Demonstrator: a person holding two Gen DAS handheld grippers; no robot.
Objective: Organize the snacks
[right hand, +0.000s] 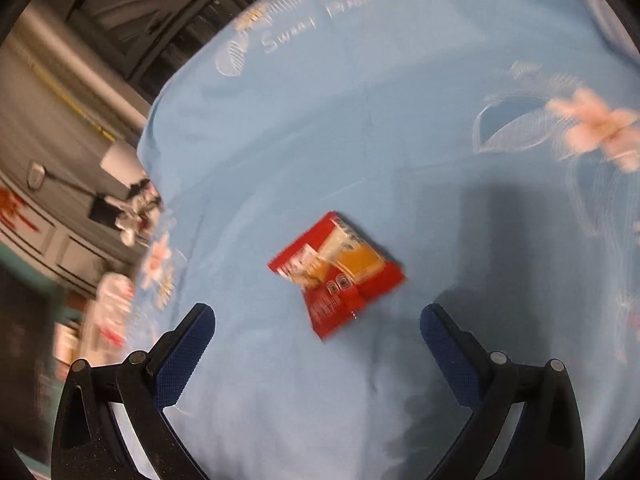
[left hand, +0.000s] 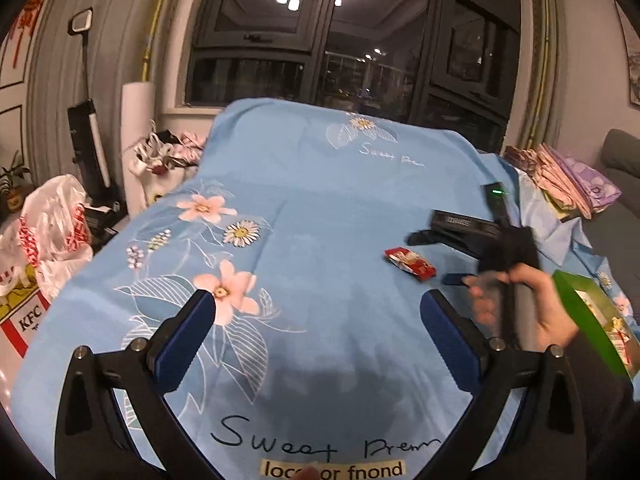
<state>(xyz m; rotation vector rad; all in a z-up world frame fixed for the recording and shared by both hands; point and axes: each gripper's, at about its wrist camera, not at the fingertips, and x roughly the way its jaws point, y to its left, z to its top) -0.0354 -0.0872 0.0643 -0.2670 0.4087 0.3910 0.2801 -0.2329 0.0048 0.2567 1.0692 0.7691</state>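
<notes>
a red snack packet (right hand: 337,273) lies flat on the blue floral sheet (right hand: 360,120), just ahead of the right gripper (right hand: 318,326), fingers wide and empty; the left gripper (left hand: 318,320), equally wide, holds nothing; a shallow pinch could slide the thin wrapper or gather cloth

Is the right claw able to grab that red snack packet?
Probably yes. The right claw is open, and the red snack packet lies flat on the blue cloth just ahead of it, nothing between.

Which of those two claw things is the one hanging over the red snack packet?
The right gripper: its open fingers frame the red snack packet on the blue cloth. The left gripper faces bare cloth, the packet off to its right.
</notes>
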